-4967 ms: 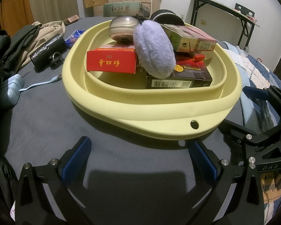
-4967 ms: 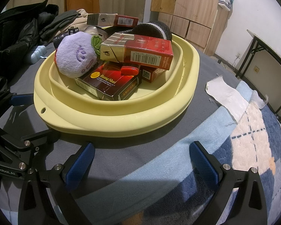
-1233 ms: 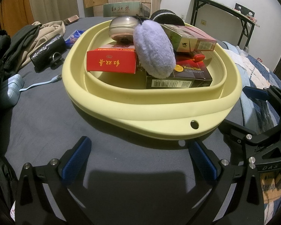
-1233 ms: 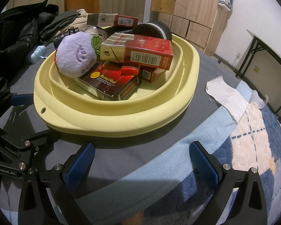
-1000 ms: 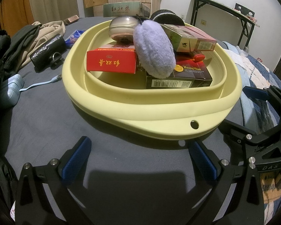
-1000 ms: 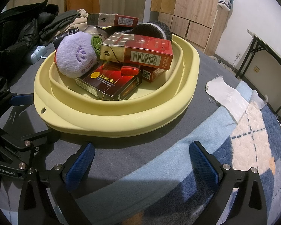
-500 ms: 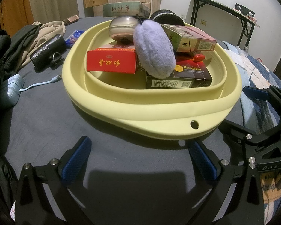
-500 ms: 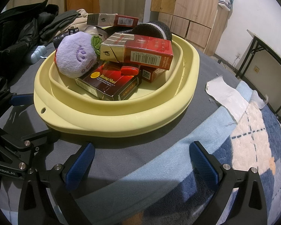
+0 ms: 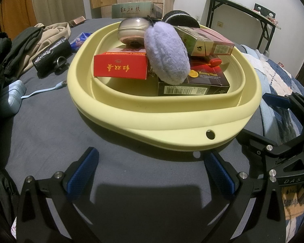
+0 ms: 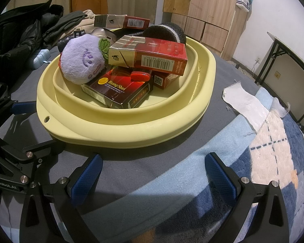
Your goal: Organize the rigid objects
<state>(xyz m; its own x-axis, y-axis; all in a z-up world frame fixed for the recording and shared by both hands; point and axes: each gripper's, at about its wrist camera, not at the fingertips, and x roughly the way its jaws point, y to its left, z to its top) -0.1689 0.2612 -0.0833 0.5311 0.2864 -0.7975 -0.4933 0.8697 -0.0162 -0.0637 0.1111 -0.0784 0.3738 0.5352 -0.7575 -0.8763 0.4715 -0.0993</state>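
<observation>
A pale yellow basin [image 9: 131, 121] [image 10: 131, 133] rests on a grey bed cover. Inside lie a red carton [image 9: 120, 67], a dark Huang Shan carton [image 9: 204, 81] [image 10: 119, 89], a red-and-gold carton [image 10: 150, 55] [image 9: 206, 42], a purple plush toy [image 9: 168, 54] [image 10: 83, 60], a round metal tin [image 9: 132, 29] and a red lighter [image 10: 139, 76]. A black slipper [image 10: 164, 33] sits at the far rim. My left gripper [image 9: 152, 170] stands open, empty, just short of the basin. Open and empty too, my right gripper [image 10: 154, 172] hovers before the basin's other side.
Dark and beige clothes [image 9: 30, 40] pile at the left, with a black pouch [image 9: 50, 55] and a light blue charger with cable [image 9: 12, 97]. Another carton [image 9: 134, 10] lies behind the basin. A blue plaid blanket [image 10: 263, 162] and white cloth [image 10: 245, 103] lie to the right.
</observation>
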